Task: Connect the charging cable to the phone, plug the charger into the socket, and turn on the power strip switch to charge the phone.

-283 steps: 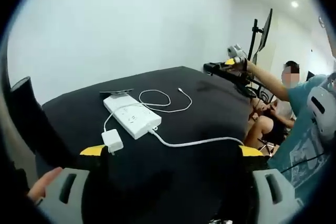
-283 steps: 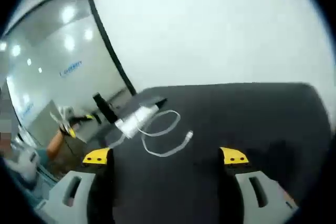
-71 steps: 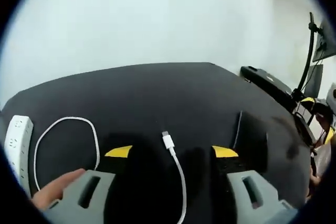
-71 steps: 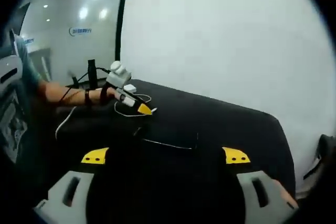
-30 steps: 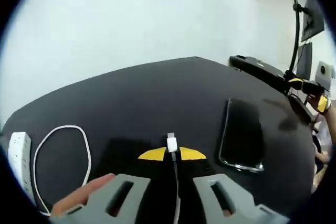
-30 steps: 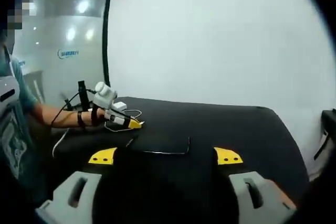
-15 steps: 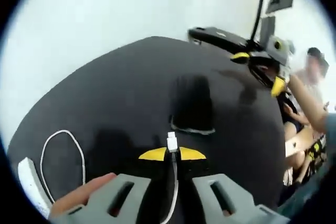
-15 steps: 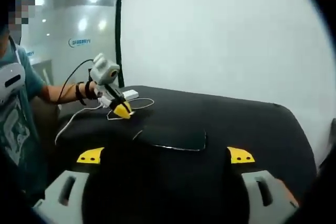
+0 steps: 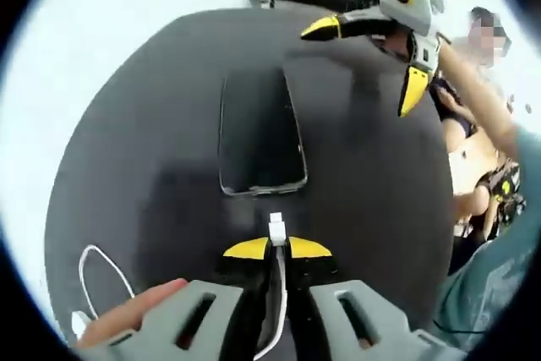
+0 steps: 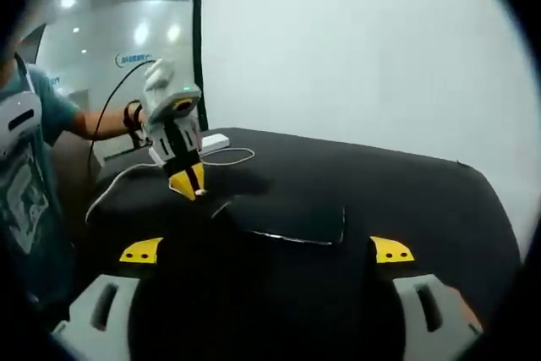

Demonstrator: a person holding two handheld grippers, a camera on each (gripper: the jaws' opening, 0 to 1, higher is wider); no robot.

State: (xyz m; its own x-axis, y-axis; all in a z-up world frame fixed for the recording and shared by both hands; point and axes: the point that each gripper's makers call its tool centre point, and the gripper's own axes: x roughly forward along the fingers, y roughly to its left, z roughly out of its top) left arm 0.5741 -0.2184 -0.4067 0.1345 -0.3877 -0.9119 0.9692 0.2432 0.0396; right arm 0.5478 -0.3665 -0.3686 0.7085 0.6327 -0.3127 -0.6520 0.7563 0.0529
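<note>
In the left gripper view, the left gripper [image 9: 276, 250] is pinching the white charging cable [image 9: 277, 293] between its yellow-tipped jaws, which are pressed together just behind the small rectangular plug [image 9: 275, 229]. The plug is sticking out past the tips and pointing toward the near short edge of the phone [image 9: 259, 131], with a small gap between them. The cable is running back between the grey plastic jaw bodies, and a white loop [image 9: 102, 267] of it is lying on the table at lower left. A fingertip [image 9: 135, 314] is resting on the left jaw body.

The phone is a glossy black slab with rounded corners and a thin bright rim, lying flat on the matte black table [image 9: 127, 150]. Its long axis is running away from the left gripper, roughly in line with the plug. No writing on it can be read.

The right gripper [image 9: 372, 61] is hovering above the table's far side beyond the phone, its two yellow tips spread wide apart with nothing between them.

In the right gripper view, the right gripper [image 10: 265, 250] is showing the same spread jaws, and the phone [image 10: 287, 219] is lying between them, broadside on. The left gripper [image 10: 185, 183] is angling down at the phone's left end, cable trailing behind. A white power strip [image 10: 205, 142] is sitting on the table further back. Blue lettering on the glass wall [image 10: 135, 59] is too blurred to read.
</note>
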